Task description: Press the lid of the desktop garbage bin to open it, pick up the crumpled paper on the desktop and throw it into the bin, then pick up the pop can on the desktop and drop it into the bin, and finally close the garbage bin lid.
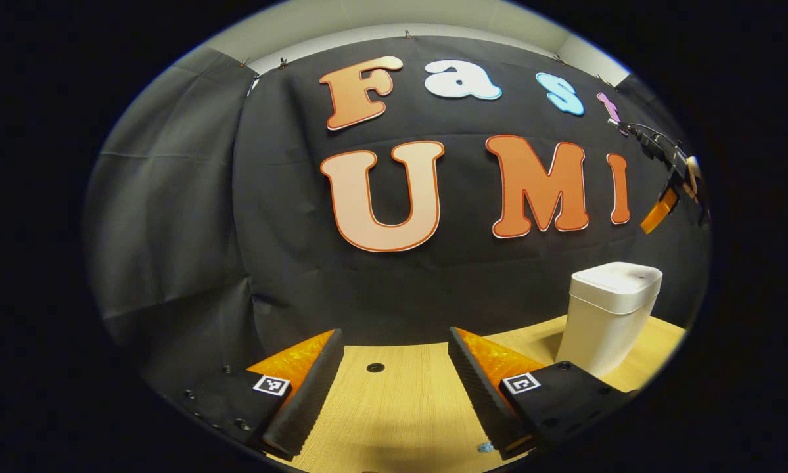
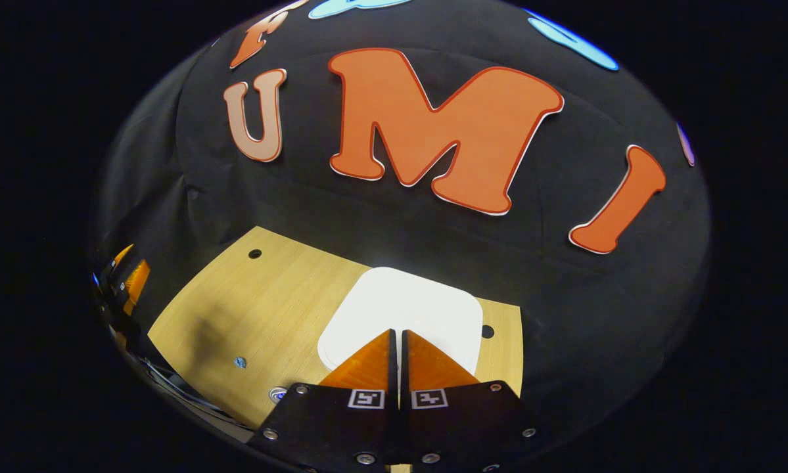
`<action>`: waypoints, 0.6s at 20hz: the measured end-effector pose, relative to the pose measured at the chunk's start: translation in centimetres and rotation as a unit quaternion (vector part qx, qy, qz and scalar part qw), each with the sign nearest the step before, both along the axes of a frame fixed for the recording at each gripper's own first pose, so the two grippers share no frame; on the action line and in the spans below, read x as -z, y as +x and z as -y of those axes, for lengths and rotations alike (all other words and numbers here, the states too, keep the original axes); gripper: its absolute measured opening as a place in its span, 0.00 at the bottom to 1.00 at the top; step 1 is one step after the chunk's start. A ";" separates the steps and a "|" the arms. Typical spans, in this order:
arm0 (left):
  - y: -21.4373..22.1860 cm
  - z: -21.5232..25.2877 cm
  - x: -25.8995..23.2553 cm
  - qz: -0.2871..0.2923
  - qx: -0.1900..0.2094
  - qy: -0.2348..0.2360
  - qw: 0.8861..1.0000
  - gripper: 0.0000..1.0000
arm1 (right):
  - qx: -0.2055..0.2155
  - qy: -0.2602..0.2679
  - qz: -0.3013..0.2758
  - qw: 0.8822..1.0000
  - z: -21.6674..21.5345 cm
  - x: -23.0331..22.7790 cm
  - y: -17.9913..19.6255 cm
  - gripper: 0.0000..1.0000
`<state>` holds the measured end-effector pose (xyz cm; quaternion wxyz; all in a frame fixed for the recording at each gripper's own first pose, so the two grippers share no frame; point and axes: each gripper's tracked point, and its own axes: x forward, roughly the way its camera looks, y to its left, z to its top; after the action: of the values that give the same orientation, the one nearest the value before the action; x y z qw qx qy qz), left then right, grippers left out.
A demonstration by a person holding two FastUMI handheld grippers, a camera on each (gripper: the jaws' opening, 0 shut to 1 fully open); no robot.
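Bin (image 1: 607,315): rigid plastic, likely light, may slide; far right on worktop (image 1: 400,401)
Lid (image 2: 403,315): shut; press centre
Right tool (image 2: 397,336): closed, above lid
Left tool (image 1: 394,358): open, empty

Level leftward view; overhead view (shared bin (image 1: 609,315))

This is a recording booth set up for demonstrations, more a lab corner than a lived-in room. Black cloth (image 1: 190,217) hangs as the far wall and wraps round the left side, clipped along its top edge below a pale ceiling strip (image 1: 394,16). A light wooden desktop (image 2: 269,302) with round cable holes (image 2: 255,253) stands against it, carrying a small white garbage bin (image 1: 607,315) on the right.
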<state>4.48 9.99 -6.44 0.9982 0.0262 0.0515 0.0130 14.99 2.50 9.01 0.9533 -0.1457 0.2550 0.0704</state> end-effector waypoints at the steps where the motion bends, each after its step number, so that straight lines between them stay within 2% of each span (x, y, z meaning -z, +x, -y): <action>1: -0.1 -0.2 0.2 -0.002 -0.003 -0.001 1.000 1.00 | 0.001 -0.005 -0.011 1.000 0.3 0.1 0.7 0.00; 5: -0.4 -1.1 0.6 -0.008 -0.013 0.004 1.000 1.00 | 0.008 -0.014 -0.068 0.998 0.8 3.2 2.2 0.01; 12: -1.2 -2.6 2.0 -0.020 -0.033 0.006 0.999 1.00 | 0.010 -0.019 -0.127 0.992 1.8 8.5 2.9 0.01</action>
<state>3.24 12.63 -8.43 0.9958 0.0305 0.0727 0.0456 17.88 0.68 0.56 0.9111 -0.1511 0.3762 0.0743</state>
